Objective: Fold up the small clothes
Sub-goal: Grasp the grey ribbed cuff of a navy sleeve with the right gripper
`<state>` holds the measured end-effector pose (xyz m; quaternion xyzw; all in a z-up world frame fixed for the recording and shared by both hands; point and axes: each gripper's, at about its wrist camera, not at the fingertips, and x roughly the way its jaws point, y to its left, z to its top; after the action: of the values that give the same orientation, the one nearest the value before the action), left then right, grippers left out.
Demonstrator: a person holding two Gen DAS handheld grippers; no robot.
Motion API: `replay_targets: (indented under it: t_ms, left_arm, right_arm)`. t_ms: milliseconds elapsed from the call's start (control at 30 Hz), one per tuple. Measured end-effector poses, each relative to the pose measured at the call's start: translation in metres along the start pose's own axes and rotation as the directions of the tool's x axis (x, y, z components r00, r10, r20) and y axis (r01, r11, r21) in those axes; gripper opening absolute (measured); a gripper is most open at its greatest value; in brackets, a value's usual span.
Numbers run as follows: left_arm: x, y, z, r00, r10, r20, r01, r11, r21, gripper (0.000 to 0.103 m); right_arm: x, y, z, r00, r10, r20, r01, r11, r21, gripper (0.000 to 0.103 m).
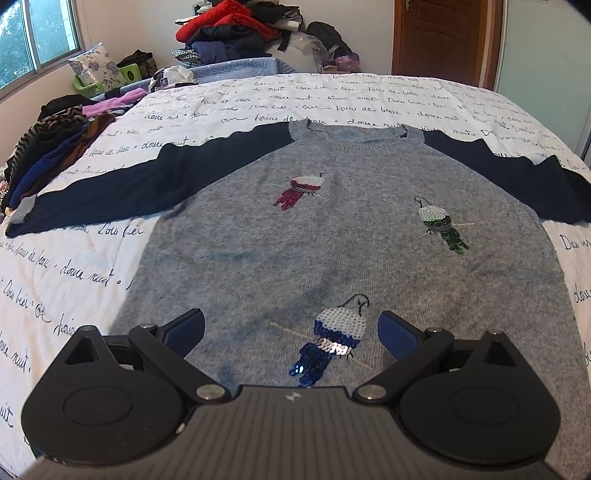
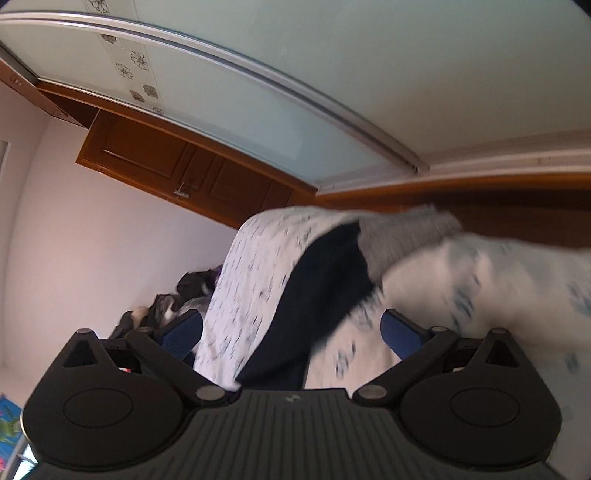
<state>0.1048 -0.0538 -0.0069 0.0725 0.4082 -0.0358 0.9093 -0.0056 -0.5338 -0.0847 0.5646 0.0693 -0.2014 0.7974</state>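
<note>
A grey sweater (image 1: 332,236) with navy sleeves and three sequined birds lies spread flat, front up, on the bed. Its left sleeve (image 1: 122,192) and right sleeve (image 1: 517,173) stretch out to either side. My left gripper (image 1: 291,332) hovers open over the sweater's lower hem, with the blue sequined bird (image 1: 332,339) between its fingers and nothing held. In the tilted, blurred right wrist view, my right gripper (image 2: 291,332) is open beside the bed's edge, facing a navy sleeve (image 2: 317,295) with its grey cuff (image 2: 402,232); it grips nothing.
The white bedspread (image 1: 258,99) with script writing covers the bed. A heap of dark and striped clothes (image 1: 51,147) lies along its left edge. More clothes (image 1: 236,33) are piled beyond the far end, near a pillow (image 1: 96,66). A wooden door (image 1: 439,37) stands behind.
</note>
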Motion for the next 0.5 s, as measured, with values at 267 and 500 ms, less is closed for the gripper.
replay_targets:
  t_ms: [267,500]
  left_arm:
    - [0.007,0.006,0.007,1.000,0.010,-0.015,-0.010,1.000,-0.008,0.099]
    - [0.012,0.021,0.014,1.000,0.013,-0.017,-0.014,0.999,-0.048,0.099]
  right_arm:
    - [0.022,0.009,0.010,0.988,-0.098,0.121,0.108,0.991,-0.081,0.060]
    - [0.029,0.018,0.003,0.969,-0.214,0.121,0.231,0.960,-0.156,0.011]
